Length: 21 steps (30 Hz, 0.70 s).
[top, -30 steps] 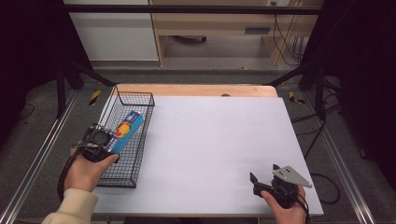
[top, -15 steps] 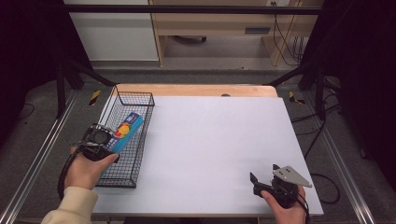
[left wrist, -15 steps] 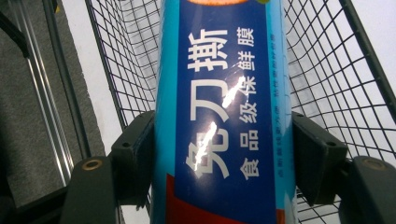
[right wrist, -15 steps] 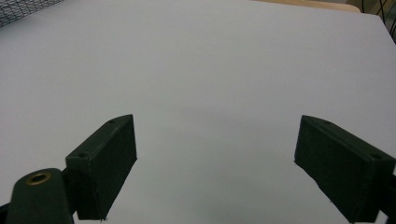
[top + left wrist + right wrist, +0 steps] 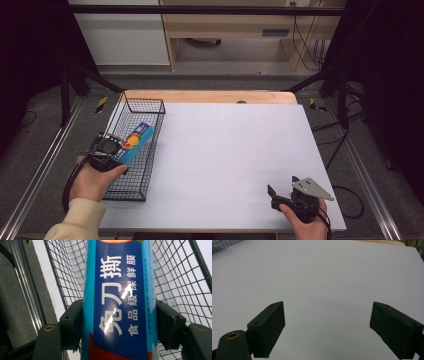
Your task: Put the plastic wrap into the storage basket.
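Basically a place-in-basket step: left hand-held gripper (image 5: 116, 148) pinches the blue cling-film box (image 5: 135, 140) across its width, jaws pressed on both long sides, as the left gripper view confirms on the box (image 5: 120, 302). Box sits tilted over the wire basket (image 5: 150, 107), far end pointing toward the basket's back wall, near end at the gripper; can't tell if it already touches the mesh floor (image 5: 180, 277). Right hand-held gripper (image 5: 284, 192) rests spread wide at the near right corner of the tabletop (image 5: 235, 145), nothing between its jaws, bare surface ahead (image 5: 324, 277).

To do it well, my read: keep the box's long axis parallel to the basket's long sides so the ends clear the rim, lower until it lies flat on the mesh, then part the jaws. Grip is near one end, so the far end may droop and catch a wire. Withdraw straight back and up, avoiding the left rim. Right hand stays parked.
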Motion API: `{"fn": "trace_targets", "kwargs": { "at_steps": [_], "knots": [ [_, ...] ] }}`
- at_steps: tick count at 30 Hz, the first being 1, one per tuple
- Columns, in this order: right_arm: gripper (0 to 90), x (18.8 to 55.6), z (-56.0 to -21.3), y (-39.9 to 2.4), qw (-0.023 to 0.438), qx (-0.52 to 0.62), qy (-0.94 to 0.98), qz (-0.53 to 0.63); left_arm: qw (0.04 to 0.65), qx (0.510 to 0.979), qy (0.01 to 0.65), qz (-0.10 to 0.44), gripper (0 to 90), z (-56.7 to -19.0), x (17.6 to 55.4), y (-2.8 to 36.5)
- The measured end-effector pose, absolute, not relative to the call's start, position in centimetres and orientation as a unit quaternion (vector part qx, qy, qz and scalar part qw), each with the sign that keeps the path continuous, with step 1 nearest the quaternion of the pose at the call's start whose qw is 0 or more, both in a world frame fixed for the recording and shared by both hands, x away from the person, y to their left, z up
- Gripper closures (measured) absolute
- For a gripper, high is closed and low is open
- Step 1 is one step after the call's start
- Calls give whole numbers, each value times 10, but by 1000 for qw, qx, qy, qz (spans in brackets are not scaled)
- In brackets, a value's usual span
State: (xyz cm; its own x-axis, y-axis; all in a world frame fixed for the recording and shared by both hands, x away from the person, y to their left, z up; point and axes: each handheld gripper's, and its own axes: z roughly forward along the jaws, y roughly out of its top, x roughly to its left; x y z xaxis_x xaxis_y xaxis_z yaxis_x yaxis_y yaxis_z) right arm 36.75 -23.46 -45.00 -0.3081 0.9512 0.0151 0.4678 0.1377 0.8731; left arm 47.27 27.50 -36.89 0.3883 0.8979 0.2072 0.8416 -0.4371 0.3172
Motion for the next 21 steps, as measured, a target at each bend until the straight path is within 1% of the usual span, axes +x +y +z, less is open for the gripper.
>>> {"fn": "trace_targets", "kwargs": {
  "at_steps": [11,21],
  "knots": [
    [131,368,-450,-234,291,509,698,412,52,837,515,178,321,-371,475,269],
    [131,368,-450,-235,290,511,697,412,43,838,515,176,321,-372,477,267]
  ]
}}
